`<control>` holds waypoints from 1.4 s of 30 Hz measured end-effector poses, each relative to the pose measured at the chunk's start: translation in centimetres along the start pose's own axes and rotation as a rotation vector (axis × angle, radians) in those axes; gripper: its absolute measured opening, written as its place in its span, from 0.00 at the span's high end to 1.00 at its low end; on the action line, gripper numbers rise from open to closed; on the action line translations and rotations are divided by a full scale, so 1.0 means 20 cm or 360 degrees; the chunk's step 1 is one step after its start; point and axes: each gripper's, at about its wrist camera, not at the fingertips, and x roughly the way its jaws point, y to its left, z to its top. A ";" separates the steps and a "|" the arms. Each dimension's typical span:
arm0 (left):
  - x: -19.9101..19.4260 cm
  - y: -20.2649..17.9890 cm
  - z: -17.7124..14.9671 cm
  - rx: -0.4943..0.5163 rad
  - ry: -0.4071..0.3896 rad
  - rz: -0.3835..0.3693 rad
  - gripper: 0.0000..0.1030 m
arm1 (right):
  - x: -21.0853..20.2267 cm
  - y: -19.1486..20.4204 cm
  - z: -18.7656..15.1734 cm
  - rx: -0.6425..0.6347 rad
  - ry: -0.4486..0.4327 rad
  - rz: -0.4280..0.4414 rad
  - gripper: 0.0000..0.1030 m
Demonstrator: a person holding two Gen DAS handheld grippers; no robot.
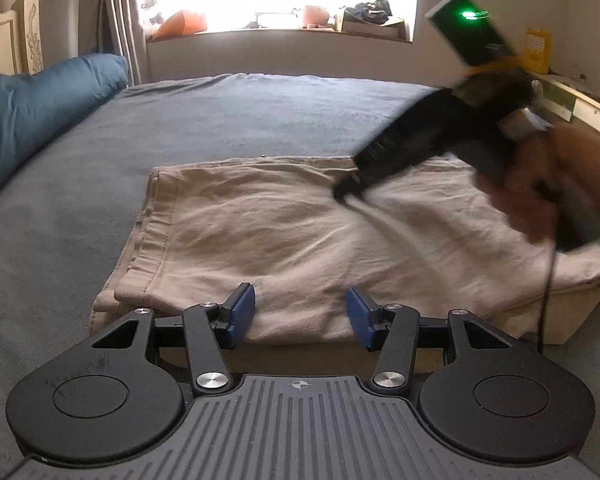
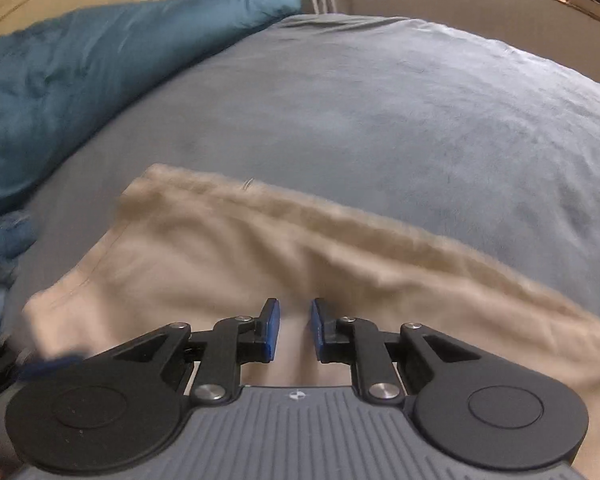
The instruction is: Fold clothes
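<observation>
A beige garment (image 1: 280,220) lies folded flat on the blue-grey bed (image 1: 260,120), with a hemmed edge on its left side. My left gripper (image 1: 302,316) is open just over the garment's near edge, and nothing sits between its blue pads (image 1: 242,316). A hand (image 1: 560,184) holds my right gripper (image 1: 342,196) from the right, tips down on the garment's far middle and blurred by motion. In the right wrist view the right gripper (image 2: 295,330) hovers low over the beige garment (image 2: 220,264), its pads a narrow gap apart and gripping no cloth.
A teal duvet (image 1: 40,112) is bunched along the bed's left side, also the teal duvet (image 2: 100,60). A cluttered window sill (image 1: 280,28) lies beyond the bed, and a shelf (image 1: 580,100) stands at the right. A black cable (image 1: 548,280) hangs from the right gripper.
</observation>
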 end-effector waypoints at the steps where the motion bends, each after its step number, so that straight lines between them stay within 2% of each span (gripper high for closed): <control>1: 0.00 0.00 0.00 0.0000 0.0001 0.0000 0.50 | 0.04 -0.03 0.03 0.0037 -0.0012 -0.0026 0.85; 5: 0.00 0.00 0.00 0.0006 0.0005 -0.0003 0.50 | 0.16 -0.14 0.13 0.0203 -0.0061 -0.0118 0.82; 8: 0.00 0.01 0.00 -0.0006 0.0006 -0.0014 0.49 | 0.07 -0.25 0.10 0.0377 -0.0066 -0.0032 0.81; 9: -0.01 0.01 0.00 -0.0010 0.0006 -0.0014 0.49 | 0.03 -0.24 0.09 0.0364 -0.0049 0.0010 0.81; 12: -0.01 0.01 -0.01 -0.0018 0.0003 -0.0013 0.49 | 0.00 -0.06 0.03 0.0103 0.0075 0.0192 0.81; 15: -0.01 0.01 -0.01 -0.0026 0.0007 -0.0013 0.49 | 0.13 0.20 -0.01 -0.0173 0.0276 0.0344 0.79; 18: -0.01 0.02 0.00 -0.0043 0.0016 -0.0010 0.48 | 0.30 0.34 0.01 -0.0360 0.0310 0.0233 0.80; 22: -0.01 0.02 -0.01 -0.0064 0.0021 -0.0022 0.48 | 0.40 0.24 0.21 -0.0136 0.0151 0.0156 0.81; 24: -0.02 0.02 0.00 -0.0062 0.0025 -0.0023 0.48 | 0.38 0.20 0.24 -0.0017 0.0182 0.0206 0.79; 26: -0.02 0.02 -0.01 -0.0065 0.0024 -0.0030 0.48 | 0.34 0.26 0.21 -0.0092 0.0256 0.0323 0.78; 27: -0.02 0.02 -0.01 -0.0066 0.0026 -0.0031 0.48 | 0.34 0.29 0.18 -0.0138 0.0297 0.0364 0.74; 30: -0.02 0.03 -0.01 -0.0070 0.0035 -0.0027 0.48 | 0.42 0.42 0.09 -0.0318 0.0426 0.0349 0.73; 31: -0.02 0.02 0.00 -0.0069 0.0039 -0.0023 0.48 | 0.45 0.43 0.09 -0.0328 0.0394 0.0305 0.74; 32: -0.02 0.03 0.00 -0.0076 0.0040 -0.0026 0.48 | 0.48 0.41 0.11 -0.0260 0.0336 0.0299 0.76; 35: -0.03 0.02 0.01 -0.0099 0.0045 -0.0030 0.48 | 0.45 0.24 0.19 0.0172 0.0177 0.0332 0.74; 39: -0.05 0.03 0.03 -0.0111 0.0040 -0.0029 0.48 | 0.14 -0.03 0.14 0.0311 0.0009 0.0294 0.73; 42: -0.05 0.04 0.04 -0.0117 0.0043 -0.0015 0.48 | -0.08 -0.30 -0.01 0.0517 0.0006 0.0223 0.73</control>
